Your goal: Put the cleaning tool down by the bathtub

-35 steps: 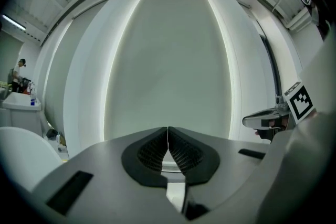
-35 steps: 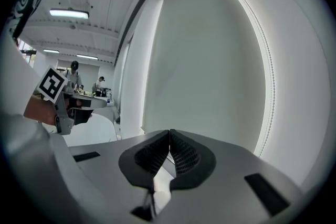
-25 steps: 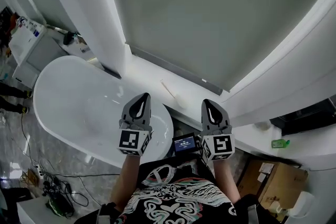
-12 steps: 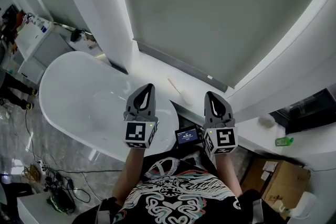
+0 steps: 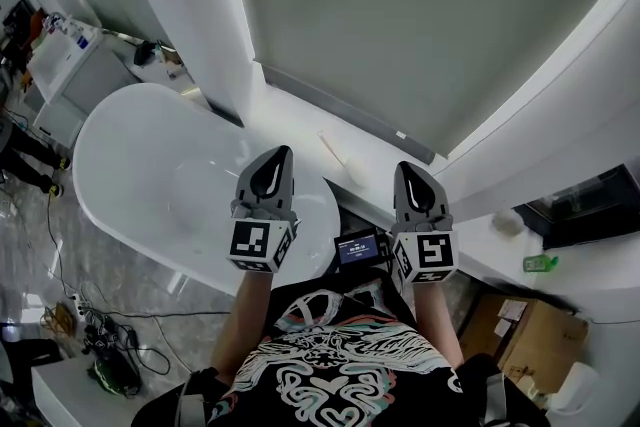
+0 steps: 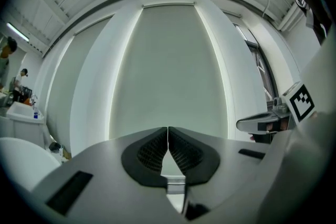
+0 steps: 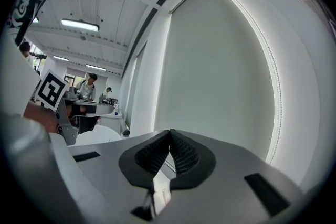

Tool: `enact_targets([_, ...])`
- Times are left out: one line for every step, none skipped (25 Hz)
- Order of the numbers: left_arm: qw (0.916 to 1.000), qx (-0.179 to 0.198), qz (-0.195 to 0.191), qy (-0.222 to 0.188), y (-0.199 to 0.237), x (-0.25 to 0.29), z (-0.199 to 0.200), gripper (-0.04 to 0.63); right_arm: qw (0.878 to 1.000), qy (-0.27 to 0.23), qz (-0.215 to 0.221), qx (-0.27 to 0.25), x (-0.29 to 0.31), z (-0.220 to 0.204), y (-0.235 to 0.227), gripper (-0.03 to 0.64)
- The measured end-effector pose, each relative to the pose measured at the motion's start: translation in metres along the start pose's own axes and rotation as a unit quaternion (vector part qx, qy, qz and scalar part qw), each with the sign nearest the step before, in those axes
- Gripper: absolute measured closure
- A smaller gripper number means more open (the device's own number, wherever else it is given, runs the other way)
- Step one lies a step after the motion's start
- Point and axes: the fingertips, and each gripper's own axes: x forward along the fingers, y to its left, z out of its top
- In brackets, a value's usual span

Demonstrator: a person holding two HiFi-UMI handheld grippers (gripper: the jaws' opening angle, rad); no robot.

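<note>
Left claw [image 5: 284,153] and right claw [image 5: 403,167]: pressed together, empty. Probable cleaning tool [image 5: 332,152] lies diagonally ahead, between them, beside bathtub [image 5: 150,175].

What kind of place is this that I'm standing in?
Most likely a bathroom set inside a larger workroom. A white freestanding bathtub stands beside a window ledge under a drawn roller blind, while the right gripper view shows people at a counter under strip lights.

Grey left gripper [image 5: 276,155], right gripper [image 5: 409,168], marker cubes [image 5: 258,245]; black white-printed shirt [image 5: 330,370]
</note>
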Motion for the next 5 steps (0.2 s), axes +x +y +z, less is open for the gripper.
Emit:
enact_targets([1.0,-0.008,-0.003,-0.003,0.0005,-0.0004,0.0,0.575,1.0,0.001,0.0,0.0,0.0003,-0.0005,-0.0006,0.591])
enact_targets([0.9998,-0.016,-0.004,-0.008,0.0013,-0.0005,0.0001,0.575,1.0,0.001,-0.001,0.0,0.001,-0.0006,-0.0012,0.591])
enact_targets([0.9997,-0.02,-0.005,-0.01,0.0022,0.0,0.0,0.575,1.0,0.0,-0.001,0.0,0.002,-0.0005,-0.002,0.591])
enact_targets([0.9996,-0.023,-0.006,-0.012,0.0032,0.0008,-0.0005,0.575,1.0,0.0,-0.002,-0.001,0.0031,-0.0003,-0.0028,0.591])
enact_targets([0.9996,-0.025,-0.006,-0.013,0.0042,0.0017,-0.001,0.575,1.0,-0.001,-0.003,-0.001,0.0043,-0.0001,-0.0036,0.591])
